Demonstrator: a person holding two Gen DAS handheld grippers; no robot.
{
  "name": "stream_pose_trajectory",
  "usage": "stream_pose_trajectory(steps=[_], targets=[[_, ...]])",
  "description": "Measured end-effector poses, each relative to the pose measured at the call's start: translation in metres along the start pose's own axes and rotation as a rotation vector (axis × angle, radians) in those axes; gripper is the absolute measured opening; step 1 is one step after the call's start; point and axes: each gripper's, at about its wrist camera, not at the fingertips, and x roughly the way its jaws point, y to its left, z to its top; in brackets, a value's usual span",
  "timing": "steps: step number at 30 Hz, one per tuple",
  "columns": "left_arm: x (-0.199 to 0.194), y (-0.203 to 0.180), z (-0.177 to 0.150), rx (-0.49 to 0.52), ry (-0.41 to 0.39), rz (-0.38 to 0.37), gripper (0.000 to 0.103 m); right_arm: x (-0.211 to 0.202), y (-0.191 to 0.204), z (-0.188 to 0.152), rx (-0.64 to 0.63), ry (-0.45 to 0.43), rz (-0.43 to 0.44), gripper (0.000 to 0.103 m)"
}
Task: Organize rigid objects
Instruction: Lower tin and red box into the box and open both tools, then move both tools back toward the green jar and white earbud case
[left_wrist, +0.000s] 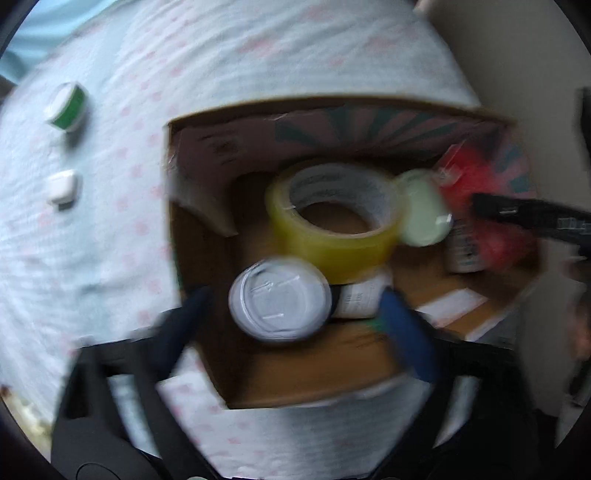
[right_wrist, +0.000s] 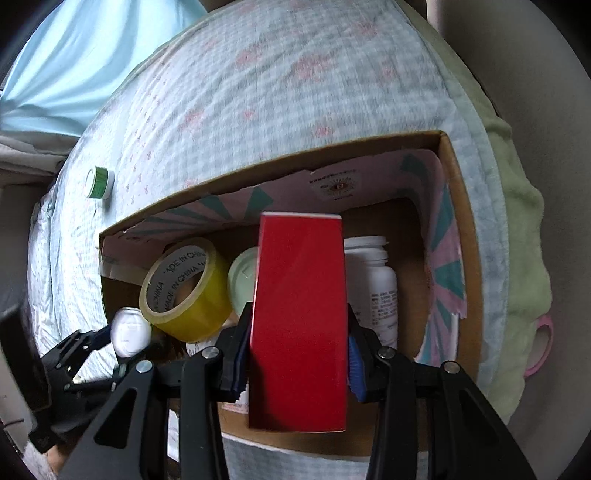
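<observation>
The red carton (right_wrist: 299, 325) is gripped at its sides by the right claw (right_wrist: 297, 341), both blue pads (right_wrist: 352, 363) pressed against it. It hangs upright over the near edge of the open cardboard box (right_wrist: 458, 236), not yet resting on the box floor as far as can be judged.

The left claw (left_wrist: 291, 314) is spread wide over the box's left portion, fingers (left_wrist: 404, 332) on either side of a white-lidded jar (left_wrist: 280, 304) but apart from it. The left view is blurred, so contact cannot be ruled out entirely; the jar appears released.

Step in hand, by my judgement: depositing items into the box. The red carton is the piece in transit. The next move calls for lowering it into the free space at the right, in front of the white bottle (right_wrist: 373, 284), then releasing. The roll and lids crowd the left side, so clearance there is poor.

Count, inside the box:
- one roll of yellow tape (right_wrist: 184, 291)
- one pale green round lid or jar (right_wrist: 242, 282), touching the roll
- one white bottle, standing
- one white-lidded jar
- a further labelled container (left_wrist: 360, 299) under the roll, partly hidden

Count, outside the box on the quilted bed cover (right_wrist: 295, 92):
- one green-banded small jar (left_wrist: 68, 107)
- one small white square item (left_wrist: 63, 186), unidentifiable

Two items therefore remain to be collected.
</observation>
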Motion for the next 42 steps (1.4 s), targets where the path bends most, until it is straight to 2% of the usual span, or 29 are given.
stream_pose_trajectory(steps=[1,2,3,5,8,19,31,42], targets=[[-0.005,-0.002,0.0,0.003,-0.012,0.009,0.103,-0.001,0.0,0.0,0.008,-0.002,0.007,0.074],[-0.01,-0.004,0.0,0.016,-0.02,0.029,0.103,-0.004,-0.001,0.0,0.022,-0.016,0.001,0.101],[-0.013,-0.005,0.0,0.026,-0.024,0.037,0.103,-0.008,-0.001,0.0,0.032,-0.035,-0.003,0.103],[-0.022,-0.003,-0.002,0.038,-0.033,0.043,0.103,-0.016,-0.003,-0.003,0.052,-0.062,0.015,0.103],[-0.03,0.003,-0.006,0.039,-0.04,0.059,0.103,-0.019,-0.004,-0.008,0.073,-0.048,0.041,0.103],[-0.064,0.024,-0.019,-0.022,-0.091,0.068,0.103,-0.038,0.015,-0.014,0.053,-0.092,0.036,0.103],[-0.127,0.052,-0.041,-0.083,-0.189,0.092,0.103,-0.081,0.051,-0.03,0.009,-0.161,-0.079,0.103],[-0.188,0.103,-0.07,-0.088,-0.279,0.102,0.103,-0.128,0.103,-0.071,-0.029,-0.257,-0.13,0.103]])
